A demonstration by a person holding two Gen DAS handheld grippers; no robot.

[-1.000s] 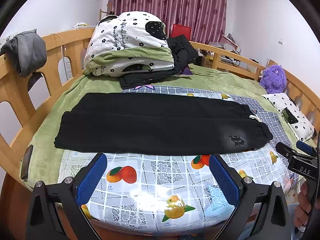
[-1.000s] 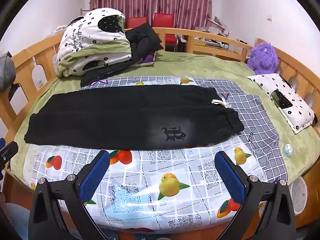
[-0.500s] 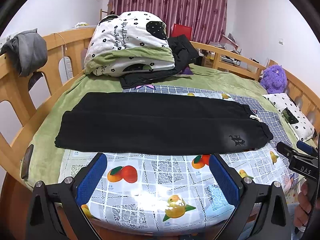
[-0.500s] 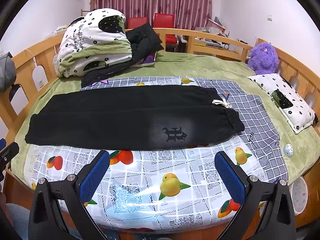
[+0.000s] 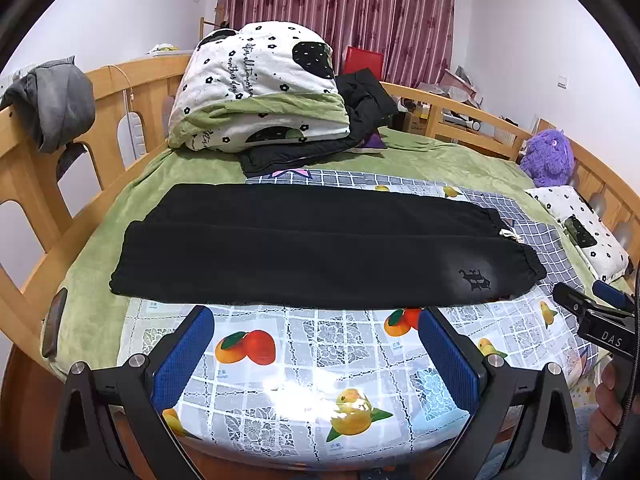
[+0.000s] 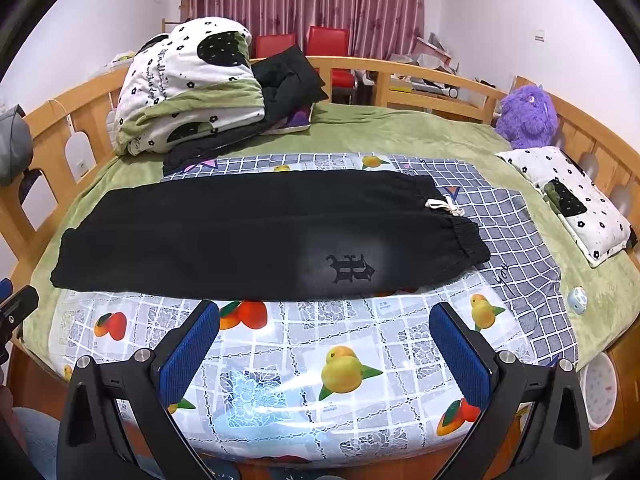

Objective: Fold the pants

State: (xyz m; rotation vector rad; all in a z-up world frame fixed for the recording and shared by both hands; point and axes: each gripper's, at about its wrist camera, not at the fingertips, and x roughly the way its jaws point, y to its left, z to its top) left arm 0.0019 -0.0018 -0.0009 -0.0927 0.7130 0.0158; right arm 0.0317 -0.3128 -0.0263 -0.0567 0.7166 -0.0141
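Change: almost none across the last second; both views sit nearly as they did, and the black fabric pants (image 5: 304, 248) lie exactly as before, so no new fold has begun.
Meaning: my judgement is that this is the pause before the next fold, with the grab not yet made.
Pants: one pair, already doubled leg over leg into a long band across the middle of both frames, waistband with white drawstring (image 6: 444, 208) at the right, cuffs at the left, resting on the glossy fruit-print plastic cloth (image 5: 304, 364).
Left gripper (image 5: 316, 346): blue-padded jaws spread wide, holding nothing, hovering at bottom centre short of the pants' near edge.
Right gripper (image 6: 324, 344): likewise spread and unloaded, low in its frame; its tip also shows at the right edge of the left view.
Counts: two grippers; one folded white floral quilt (image 6: 184, 88) upper left; one purple plush toy (image 6: 528, 114) upper right; one small spotted pillow (image 6: 576, 200) right; two red chairs (image 6: 328, 50) by the curtain.
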